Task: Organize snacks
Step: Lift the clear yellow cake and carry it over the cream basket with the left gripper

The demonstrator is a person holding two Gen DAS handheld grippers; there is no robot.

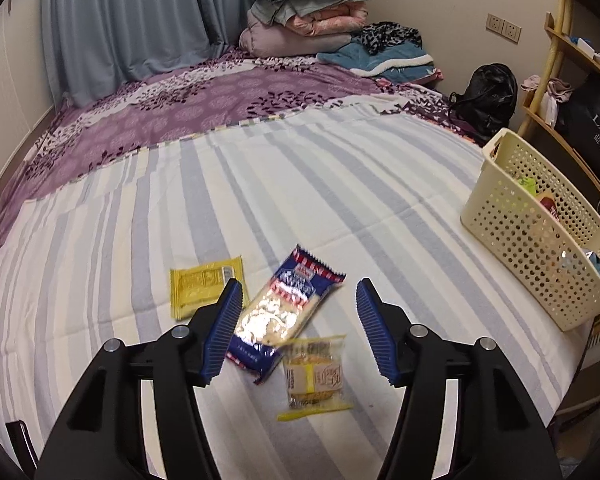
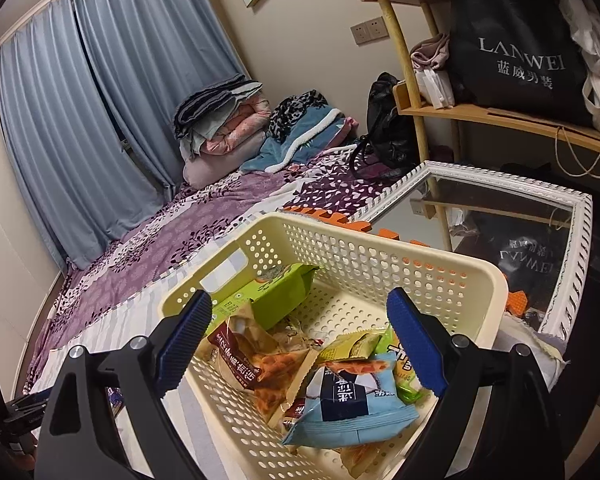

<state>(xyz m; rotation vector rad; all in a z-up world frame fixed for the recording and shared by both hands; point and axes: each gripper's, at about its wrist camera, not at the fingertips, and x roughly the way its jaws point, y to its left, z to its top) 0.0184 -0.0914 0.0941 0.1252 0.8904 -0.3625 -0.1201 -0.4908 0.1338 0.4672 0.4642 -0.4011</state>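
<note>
On the striped bedspread lie three snacks: a long blue-and-red cracker pack, a flat yellow packet to its left, and a small clear-wrapped cake in front. My left gripper is open and hovers just above the cracker pack. The cream perforated basket stands at the right. My right gripper is open above that basket, which holds several snacks, among them a light-blue pouch and a green box.
Folded quilts are piled at the bed's far end. A black bag and a wooden shelf stand on the right. A white-framed mirror lies behind the basket.
</note>
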